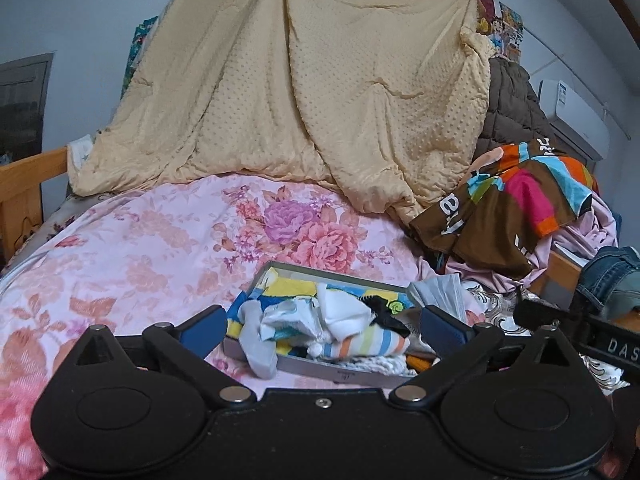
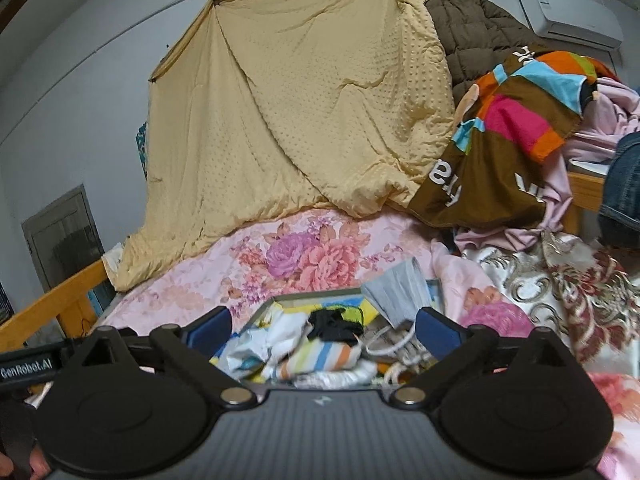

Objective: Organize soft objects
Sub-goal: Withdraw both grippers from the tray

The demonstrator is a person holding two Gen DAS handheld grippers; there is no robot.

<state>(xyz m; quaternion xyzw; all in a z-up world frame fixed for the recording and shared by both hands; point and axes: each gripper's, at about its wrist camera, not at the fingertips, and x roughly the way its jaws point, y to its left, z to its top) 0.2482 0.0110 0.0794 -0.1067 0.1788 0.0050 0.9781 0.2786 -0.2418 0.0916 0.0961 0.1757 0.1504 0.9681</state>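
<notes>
A shallow grey tray (image 1: 352, 374) lies on the pink floral bed sheet (image 1: 160, 248). It holds several small soft items: a grey sock (image 1: 258, 344) hanging over the near rim, white socks (image 1: 340, 316), a striped sock (image 1: 372, 346) and a black piece (image 1: 384, 312). A grey face mask (image 1: 444, 292) rests at its right corner. My left gripper (image 1: 322, 330) is open just above the tray, holding nothing. In the right wrist view my right gripper (image 2: 324, 330) is open over the same tray (image 2: 316, 295), near the striped sock (image 2: 324, 354), black piece (image 2: 334, 324) and mask (image 2: 400, 290).
A yellow dotted blanket (image 1: 304, 92) hangs behind the bed. A colourful brown cloth (image 1: 508, 204), pink fabric (image 1: 580, 232) and jeans (image 1: 612, 276) pile at the right. Wooden bed rails (image 1: 24, 184) run along the left. A brown quilted coat (image 2: 468, 28) hangs at the back.
</notes>
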